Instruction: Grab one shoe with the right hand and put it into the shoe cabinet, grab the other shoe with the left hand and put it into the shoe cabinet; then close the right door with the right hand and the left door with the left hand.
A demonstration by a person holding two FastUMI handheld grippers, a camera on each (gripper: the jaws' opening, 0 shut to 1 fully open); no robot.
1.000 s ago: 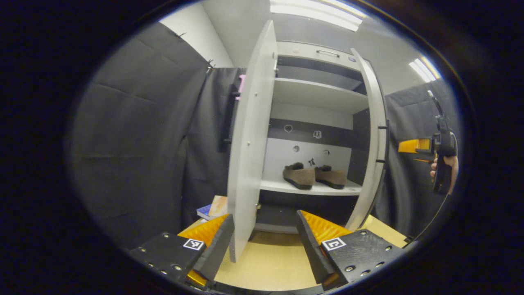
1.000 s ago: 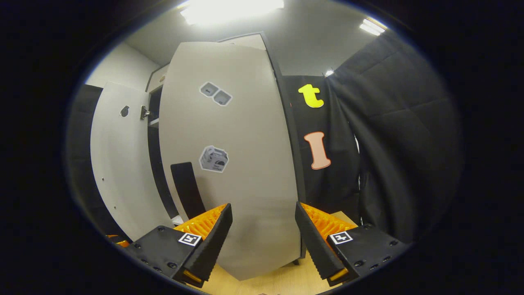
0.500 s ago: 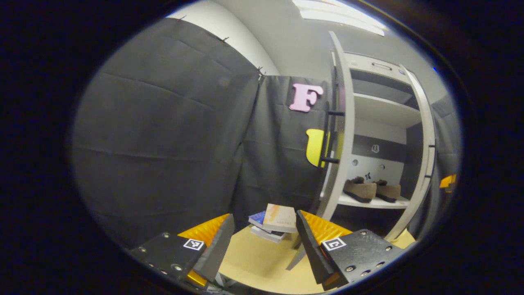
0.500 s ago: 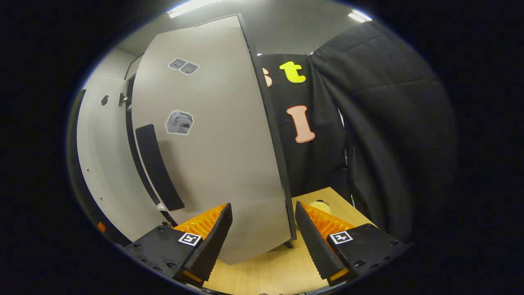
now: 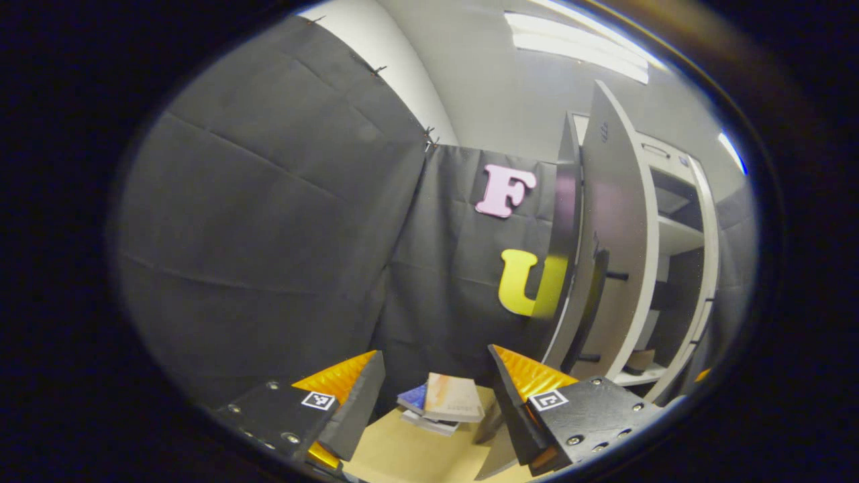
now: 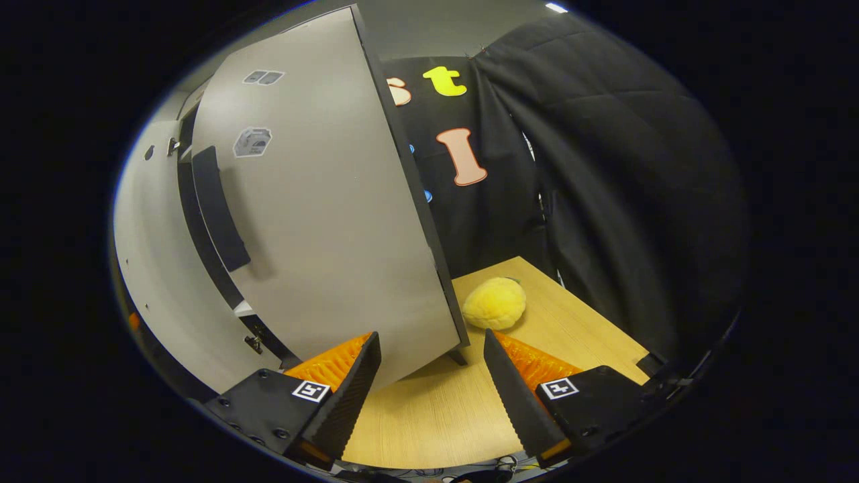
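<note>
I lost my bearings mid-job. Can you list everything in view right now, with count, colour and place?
cabinet: one, pale grey with dark recesses, right side of the left gripper view.
left door: one, pale grey, partly open, black bar handle.
right door: one, pale grey, partly open, black handle and stickers on its face.
shoe: one visible in part, brown, on the lower shelf behind the left door.
books: small stack, blue and orange covers, on the table by the left door.
plush toy: one, yellow, on the table right of the right door.
table: one, light wood.
left gripper: jaws open, empty.
right gripper: jaws open, empty.
</note>
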